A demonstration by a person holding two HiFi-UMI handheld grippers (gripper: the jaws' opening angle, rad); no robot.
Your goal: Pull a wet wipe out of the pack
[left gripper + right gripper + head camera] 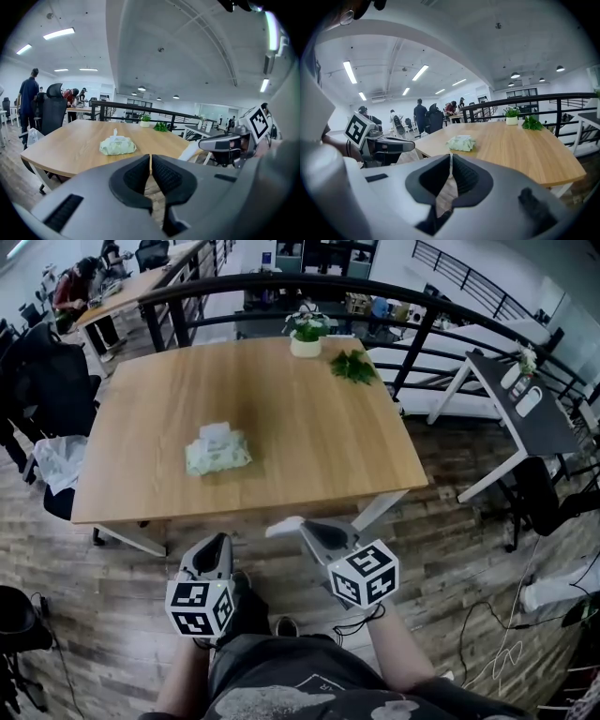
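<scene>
The left gripper point(150, 161) and right gripper point(451, 161) are hovering with jaws pressed together, holding nothing, well apart from the pack point(217, 452) lying on the surface point(319, 427).

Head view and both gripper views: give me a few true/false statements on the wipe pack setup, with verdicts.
1. The wet wipe pack lies on the wooden table, with a wipe poking from its top. True.
2. The left tongs are gripping the pack. False: the left tongs are shut on nothing, short of the table's near edge.
3. The right tongs are shut and empty. True.
4. A potted plant stands right beside the pack. False: the potted plant stands at the table's far edge, well apart from the pack.
</scene>
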